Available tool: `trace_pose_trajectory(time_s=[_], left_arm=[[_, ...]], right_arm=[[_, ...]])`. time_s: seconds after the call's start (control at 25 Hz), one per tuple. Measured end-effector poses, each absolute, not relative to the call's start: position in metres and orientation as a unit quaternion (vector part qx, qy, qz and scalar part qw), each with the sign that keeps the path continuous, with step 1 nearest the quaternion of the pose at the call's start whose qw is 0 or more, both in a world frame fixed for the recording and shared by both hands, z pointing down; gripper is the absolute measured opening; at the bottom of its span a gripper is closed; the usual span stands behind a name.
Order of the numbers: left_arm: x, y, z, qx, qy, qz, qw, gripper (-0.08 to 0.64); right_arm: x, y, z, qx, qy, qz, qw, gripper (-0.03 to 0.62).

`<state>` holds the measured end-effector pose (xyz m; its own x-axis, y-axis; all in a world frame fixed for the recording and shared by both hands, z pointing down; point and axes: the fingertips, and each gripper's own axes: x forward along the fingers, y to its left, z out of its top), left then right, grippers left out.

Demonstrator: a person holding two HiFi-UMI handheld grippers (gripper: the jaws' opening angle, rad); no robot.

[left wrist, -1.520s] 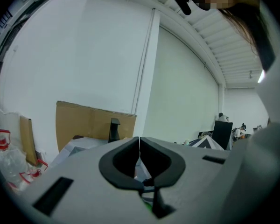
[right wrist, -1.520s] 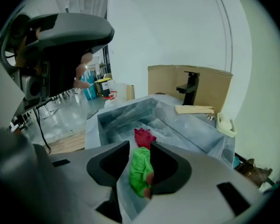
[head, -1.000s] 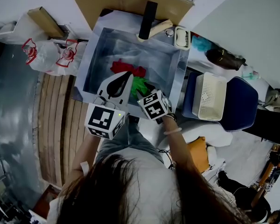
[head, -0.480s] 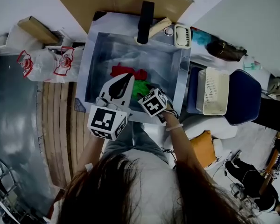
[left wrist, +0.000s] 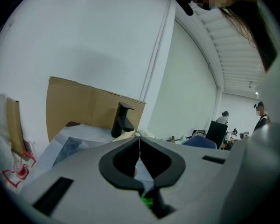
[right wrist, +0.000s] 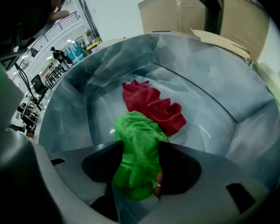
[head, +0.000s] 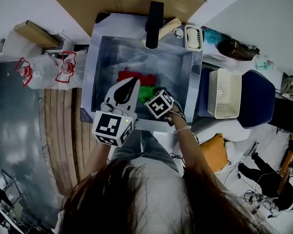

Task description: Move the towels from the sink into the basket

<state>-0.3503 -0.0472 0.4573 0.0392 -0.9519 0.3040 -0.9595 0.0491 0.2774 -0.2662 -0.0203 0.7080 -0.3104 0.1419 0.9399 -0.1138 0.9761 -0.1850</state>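
Over the steel sink (head: 98, 57), we see the right gripper (right wrist: 140, 146) tipped steeply down into the basin. Its fingers (right wrist: 182, 169) have just been opening and stand wide apart, with the green towel (right wrist: 139, 125) bunched in the gap between them but not clamped. Just beyond the right fingertips, touching the far edge of the green one, the red towel (right wrist: 151, 104) lies crumpled on the sink floor. The left gripper (left wrist: 139, 138) is held closer to level just to the left of the right one in the head view, its fingers (left wrist: 158, 160) closed tip to tip and empty; a sliver of green shows below them. Straight ahead of the left fingers, a black faucet (left wrist: 122, 120) rises at the sink's far rim, in front of a sheet of brown cardboard (left wrist: 79, 106) leaning on the white wall. Well off to the right of the right fingers, outside the sink, the white slatted basket (head: 224, 94) sits on a blue chair (head: 261, 104). Both towels are in the sink. To the left of the left fingers, beyond the sink's outer wall, white plastic bags (head: 53, 65) with red print rest by the wooden floor.
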Motion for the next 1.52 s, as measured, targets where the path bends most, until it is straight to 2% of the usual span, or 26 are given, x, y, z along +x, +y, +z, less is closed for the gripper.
trace_pose_trajectory(time_s=[0.24, 0.52, 0.64, 1.0, 1.52], left_arm=[[-0.358, -0.049, 0.462, 0.694, -0.686, 0.004, 0.218, 0.009], [-0.368, -0.050, 0.465, 0.695, -0.683, -0.003, 0.225, 0.009], [-0.369, -0.054, 0.465, 0.700, -0.678, -0.002, 0.224, 0.009], [-0.366, -0.059, 0.458, 0.713, -0.666, -0.001, 0.219, 0.009], [-0.357, -0.061, 0.440, 0.737, -0.642, -0.003, 0.211, 0.009]], right_arm=[[-0.265, -0.018, 0.725, -0.014, -0.785, 0.108, 0.609, 0.223], [-0.265, -0.017, 0.720, -0.016, -0.788, 0.120, 0.603, 0.105], [-0.265, -0.017, 0.715, -0.016, -0.790, 0.122, 0.601, 0.084], [-0.266, -0.021, 0.680, 0.013, -0.809, 0.132, 0.572, 0.080], [-0.265, -0.030, 0.632, 0.092, -0.846, 0.184, 0.493, 0.078]])
